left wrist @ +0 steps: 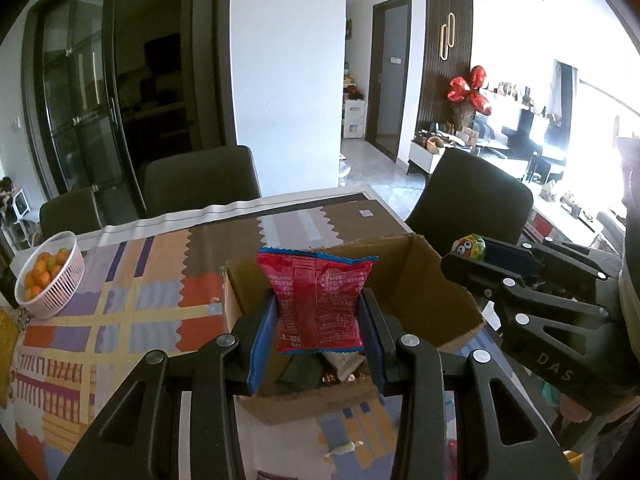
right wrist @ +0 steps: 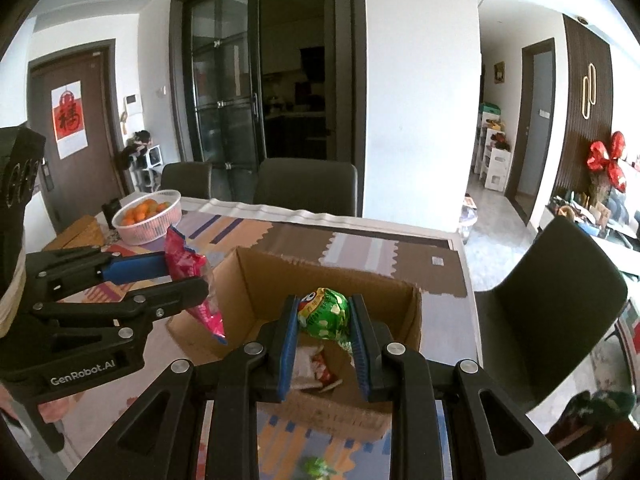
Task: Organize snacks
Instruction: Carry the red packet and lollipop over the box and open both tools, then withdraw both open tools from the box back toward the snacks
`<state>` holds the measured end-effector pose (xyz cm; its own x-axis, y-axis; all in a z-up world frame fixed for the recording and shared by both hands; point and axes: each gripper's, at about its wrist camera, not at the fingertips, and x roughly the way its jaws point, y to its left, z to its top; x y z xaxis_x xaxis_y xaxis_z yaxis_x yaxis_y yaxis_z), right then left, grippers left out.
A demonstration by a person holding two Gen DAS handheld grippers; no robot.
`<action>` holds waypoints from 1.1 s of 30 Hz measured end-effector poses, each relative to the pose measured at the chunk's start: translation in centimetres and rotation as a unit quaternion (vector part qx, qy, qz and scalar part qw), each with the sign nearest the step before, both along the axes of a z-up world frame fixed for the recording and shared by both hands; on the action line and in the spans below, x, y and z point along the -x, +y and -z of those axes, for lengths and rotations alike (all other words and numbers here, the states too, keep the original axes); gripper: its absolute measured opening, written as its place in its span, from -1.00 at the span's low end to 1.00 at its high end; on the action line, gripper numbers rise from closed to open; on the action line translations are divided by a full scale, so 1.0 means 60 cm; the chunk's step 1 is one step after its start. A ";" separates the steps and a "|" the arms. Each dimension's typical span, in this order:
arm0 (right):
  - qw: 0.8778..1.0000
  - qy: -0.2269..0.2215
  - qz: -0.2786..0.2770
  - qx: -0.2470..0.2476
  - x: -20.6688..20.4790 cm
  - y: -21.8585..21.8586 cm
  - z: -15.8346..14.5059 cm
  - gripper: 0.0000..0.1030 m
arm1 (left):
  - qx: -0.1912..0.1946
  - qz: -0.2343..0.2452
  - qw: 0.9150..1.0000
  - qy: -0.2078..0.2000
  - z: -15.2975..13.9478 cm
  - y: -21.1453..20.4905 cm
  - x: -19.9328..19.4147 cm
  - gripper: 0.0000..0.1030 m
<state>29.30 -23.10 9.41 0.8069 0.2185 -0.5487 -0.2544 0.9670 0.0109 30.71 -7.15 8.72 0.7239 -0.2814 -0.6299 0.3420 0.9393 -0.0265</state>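
Note:
An open cardboard box [left wrist: 436,280] stands on the patterned tablecloth; it also shows in the right wrist view [right wrist: 280,280]. My left gripper [left wrist: 320,320] is shut on a red snack packet [left wrist: 320,300] and holds it upright over the box; the packet also shows in the right wrist view [right wrist: 196,284]. My right gripper [right wrist: 324,320] is shut on a round green-wrapped candy [right wrist: 324,314] above the box's near side; the candy also shows in the left wrist view [left wrist: 470,246]. Several wrapped snacks [right wrist: 316,368] lie inside the box.
A white basket of oranges [left wrist: 52,276] sits at the table's left. Dark chairs [left wrist: 200,180] stand along the far side and one [right wrist: 552,300] at the right end. A small green snack [right wrist: 316,468] lies on the table in front of the box.

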 end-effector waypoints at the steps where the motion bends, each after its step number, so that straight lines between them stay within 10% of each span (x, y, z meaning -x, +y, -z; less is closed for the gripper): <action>1: 1.000 0.002 -0.001 0.001 -0.007 0.000 0.000 -0.50 | 0.000 0.000 1.000 0.002 0.001 -0.001 -0.004 -0.23; 16: 0.999 0.039 -0.002 0.002 -0.093 0.002 0.039 -0.47 | 0.011 0.001 0.999 0.042 0.041 -0.002 -0.079 0.03; 19: 0.999 0.045 0.004 -0.002 -0.098 -0.001 0.042 -0.16 | 0.006 -0.009 0.999 0.033 0.037 0.002 -0.075 0.17; 33: 0.999 0.033 0.029 0.005 -0.010 -0.004 0.036 0.06 | -0.003 0.001 1.000 0.005 0.023 0.009 0.023 0.37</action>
